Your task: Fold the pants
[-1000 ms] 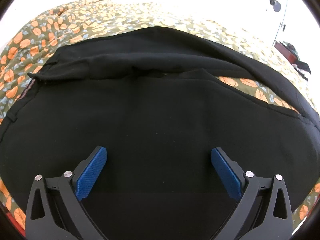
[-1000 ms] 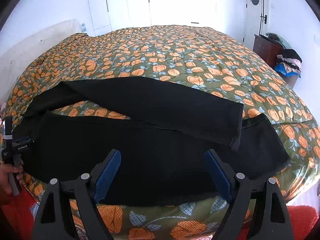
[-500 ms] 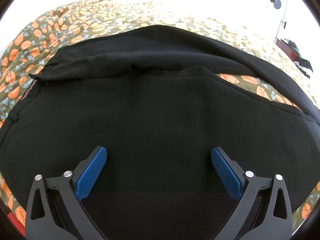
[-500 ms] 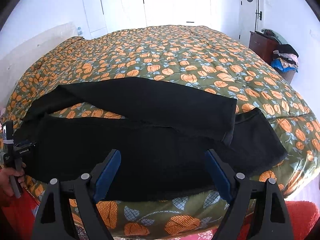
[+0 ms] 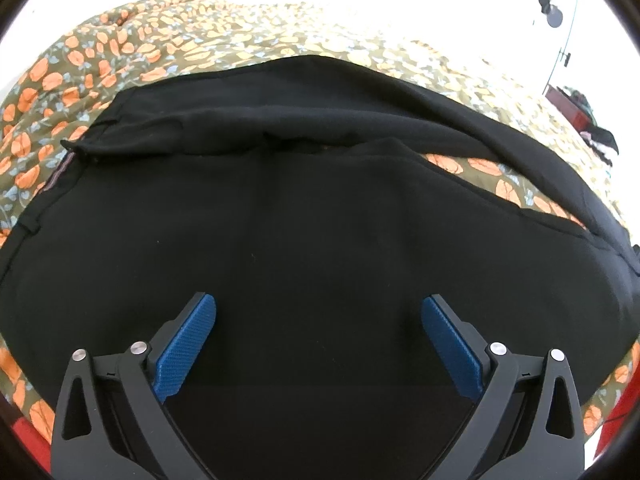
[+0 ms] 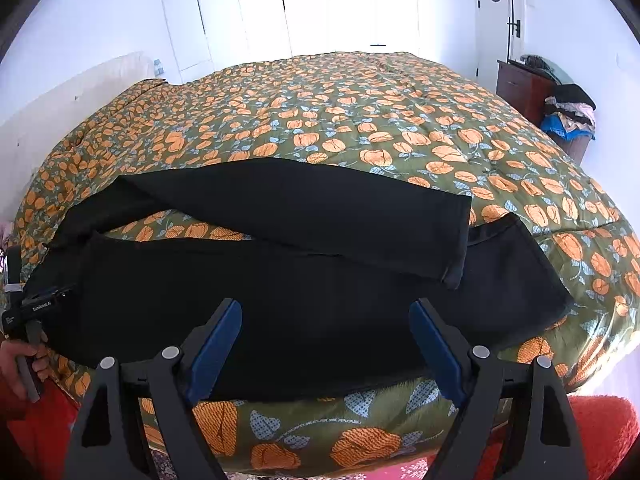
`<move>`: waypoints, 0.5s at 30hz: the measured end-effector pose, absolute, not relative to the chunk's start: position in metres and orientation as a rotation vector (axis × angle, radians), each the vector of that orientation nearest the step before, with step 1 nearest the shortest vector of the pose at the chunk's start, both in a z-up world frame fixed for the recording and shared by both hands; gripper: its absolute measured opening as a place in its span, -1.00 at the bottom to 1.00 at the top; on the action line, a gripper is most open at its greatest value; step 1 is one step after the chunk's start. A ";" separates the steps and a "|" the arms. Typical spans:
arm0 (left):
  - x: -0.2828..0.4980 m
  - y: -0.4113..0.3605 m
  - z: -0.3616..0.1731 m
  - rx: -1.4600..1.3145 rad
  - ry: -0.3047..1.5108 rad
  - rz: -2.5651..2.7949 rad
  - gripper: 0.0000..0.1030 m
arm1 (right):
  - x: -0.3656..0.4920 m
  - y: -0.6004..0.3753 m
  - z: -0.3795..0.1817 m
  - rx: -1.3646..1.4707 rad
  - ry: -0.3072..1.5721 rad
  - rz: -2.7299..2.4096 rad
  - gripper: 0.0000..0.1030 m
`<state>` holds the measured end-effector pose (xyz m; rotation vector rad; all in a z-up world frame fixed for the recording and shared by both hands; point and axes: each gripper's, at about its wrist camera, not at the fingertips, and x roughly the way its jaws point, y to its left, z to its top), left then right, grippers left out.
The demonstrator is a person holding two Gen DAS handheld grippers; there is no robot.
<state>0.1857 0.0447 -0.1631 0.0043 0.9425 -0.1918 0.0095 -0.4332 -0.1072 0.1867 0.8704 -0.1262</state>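
Black pants (image 6: 280, 280) lie spread along the near edge of the bed. The far leg (image 6: 320, 216) lies at a slant, its cuff resting over the near leg, with bedspread showing between them at the left. In the left wrist view the pants (image 5: 320, 220) fill the frame, waistband at the upper left. My left gripper (image 5: 319, 312) is open, close above the seat. It also shows in the right wrist view (image 6: 24, 308), at the pants' left end. My right gripper (image 6: 325, 316) is open and empty, above the near leg's front edge.
The bed is covered by a green bedspread with orange flowers (image 6: 360, 120). A dark wooden dresser (image 6: 520, 88) with piled clothes stands at the far right. A red rug (image 6: 600, 432) lies on the floor by the bed's near edge. White closet doors stand behind.
The right gripper has pulled back and lifted slightly, so more of the bed's front edge shows. The left gripper has shifted slightly over the pants. Both stay open.
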 end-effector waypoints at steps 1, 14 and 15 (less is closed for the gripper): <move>0.186 0.044 -0.164 0.007 0.943 -0.190 0.99 | 0.009 -0.433 -0.107 0.187 0.871 -0.126 0.66; 0.187 0.041 -0.169 0.038 0.941 -0.175 0.99 | 0.009 -0.440 -0.112 0.219 0.882 -0.135 0.66; 0.187 0.041 -0.169 0.038 0.940 -0.175 0.99 | 0.009 -0.440 -0.112 0.219 0.883 -0.134 0.66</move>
